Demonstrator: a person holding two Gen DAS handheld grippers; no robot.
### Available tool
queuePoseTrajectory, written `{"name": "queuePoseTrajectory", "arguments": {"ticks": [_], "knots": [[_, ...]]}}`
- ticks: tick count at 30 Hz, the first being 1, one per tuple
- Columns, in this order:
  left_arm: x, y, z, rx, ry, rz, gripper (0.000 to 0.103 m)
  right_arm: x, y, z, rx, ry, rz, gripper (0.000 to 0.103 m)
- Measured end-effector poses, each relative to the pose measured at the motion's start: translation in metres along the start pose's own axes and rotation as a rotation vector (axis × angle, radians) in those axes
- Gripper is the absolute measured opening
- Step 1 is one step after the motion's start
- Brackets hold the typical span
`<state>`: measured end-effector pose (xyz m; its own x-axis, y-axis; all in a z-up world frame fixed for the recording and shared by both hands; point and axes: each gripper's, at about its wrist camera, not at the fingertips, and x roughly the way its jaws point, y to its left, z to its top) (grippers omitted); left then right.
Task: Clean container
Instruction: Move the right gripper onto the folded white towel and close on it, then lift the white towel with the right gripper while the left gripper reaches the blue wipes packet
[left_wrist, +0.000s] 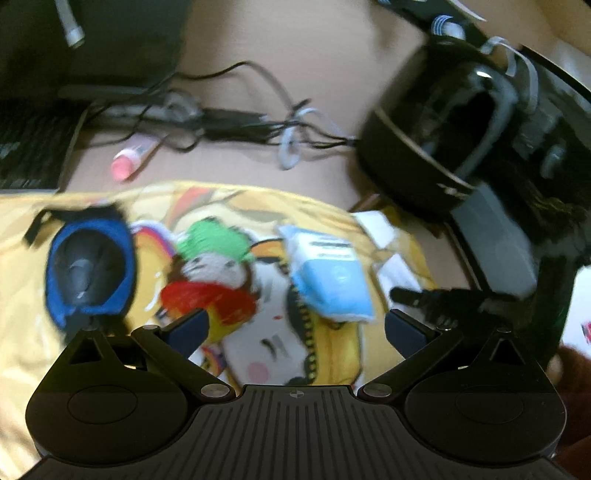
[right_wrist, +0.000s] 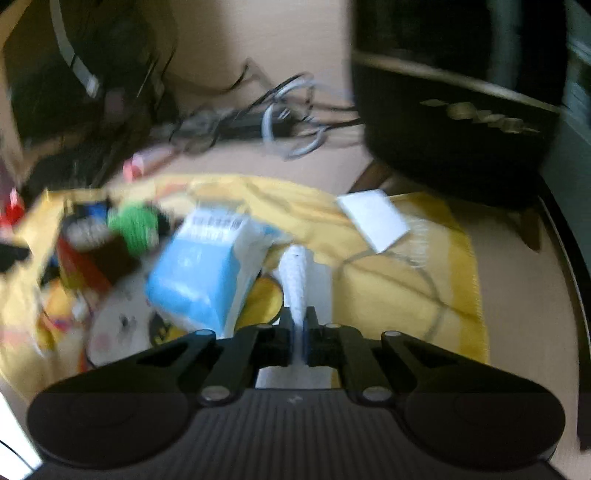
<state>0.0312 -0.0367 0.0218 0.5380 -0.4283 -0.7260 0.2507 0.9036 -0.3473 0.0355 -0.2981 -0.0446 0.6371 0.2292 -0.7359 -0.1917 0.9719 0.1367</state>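
Note:
A black round container (left_wrist: 432, 147) with a pale band stands at the upper right on the desk; it looms at the top right in the right wrist view too, container (right_wrist: 454, 110). A light blue wipe pack (right_wrist: 207, 266) lies on the yellow cartoon cloth (right_wrist: 406, 280). My right gripper (right_wrist: 297, 332) is shut on a white wipe (right_wrist: 295, 277) that trails up from its jaws, just right of the pack. My left gripper (left_wrist: 297, 326) hangs open above the cloth (left_wrist: 332, 347), nothing between its fingers, with the pack (left_wrist: 328, 280) just beyond them.
A dark mouse in a blue holder (left_wrist: 88, 269) and a crochet doll (left_wrist: 214, 266) in green and red lie left on the cloth. Tangled cables (left_wrist: 236, 122), a pink tube (left_wrist: 129, 162) and a keyboard (left_wrist: 29, 147) sit behind. White paper (right_wrist: 373, 218) lies near the container.

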Motion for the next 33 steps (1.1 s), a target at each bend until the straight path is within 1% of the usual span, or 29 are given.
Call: {"name": "queuePoseTrajectory", "arguments": {"ticks": [2,4,6,8,10,11,12,14,15,18,19,21,24,27,29,31,33], "knots": [[0.003,-0.011,0.001,0.077,-0.013,-0.017,0.103,-0.022,-0.009,0.012,0.052,-0.027,0.0,0.006],[0.013,-0.026,0.001,0.177,-0.021,-0.011,0.103,-0.041,-0.016,0.025,0.137,-0.05,0.044,0.006],[0.026,-0.041,-0.001,0.286,-0.03,0.006,0.103,-0.049,-0.024,0.035,0.261,-0.056,0.149,0.006],[0.042,-0.058,-0.007,0.418,-0.038,0.038,0.103,-0.044,-0.021,0.039,0.294,-0.071,0.198,0.006],[0.06,-0.072,-0.012,0.54,-0.03,0.093,0.103,-0.025,-0.01,0.044,0.279,-0.081,0.219,0.006],[0.07,-0.077,-0.013,0.581,-0.012,0.111,0.103,-0.014,-0.004,0.046,0.275,-0.08,0.231,0.006],[0.077,-0.079,-0.012,0.594,0.003,0.103,0.103,0.0,0.002,0.049,0.268,-0.072,0.266,0.006],[0.086,-0.077,-0.007,0.567,0.032,0.038,0.102,0.026,0.014,0.053,0.249,-0.043,0.339,0.006],[0.091,-0.073,-0.004,0.544,0.046,0.025,0.102,0.04,0.019,0.056,0.22,-0.018,0.366,0.006],[0.109,-0.058,0.007,0.456,0.091,0.03,0.102,0.065,0.023,0.058,0.127,0.014,0.314,0.007],[0.112,-0.053,0.011,0.415,0.104,0.033,0.102,0.068,0.019,0.058,0.118,0.014,0.316,0.007],[0.113,-0.048,0.014,0.38,0.113,0.036,0.102,0.069,0.004,0.057,0.15,0.013,0.275,0.008],[0.114,-0.045,0.016,0.361,0.118,0.043,0.102,0.066,-0.017,0.051,0.174,0.03,0.151,0.009],[0.118,-0.043,0.016,0.337,0.128,0.055,0.102,0.06,-0.026,0.043,0.207,0.025,0.149,0.009],[0.12,-0.042,0.015,0.336,0.142,0.068,0.102,0.05,-0.022,0.04,0.224,0.005,0.193,0.009],[0.119,-0.043,0.013,0.351,0.155,0.08,0.102,0.038,-0.012,0.036,0.248,-0.018,0.291,0.009],[0.118,-0.044,0.011,0.363,0.166,0.09,0.102,0.034,-0.003,0.034,0.265,-0.015,0.378,0.011]]}}
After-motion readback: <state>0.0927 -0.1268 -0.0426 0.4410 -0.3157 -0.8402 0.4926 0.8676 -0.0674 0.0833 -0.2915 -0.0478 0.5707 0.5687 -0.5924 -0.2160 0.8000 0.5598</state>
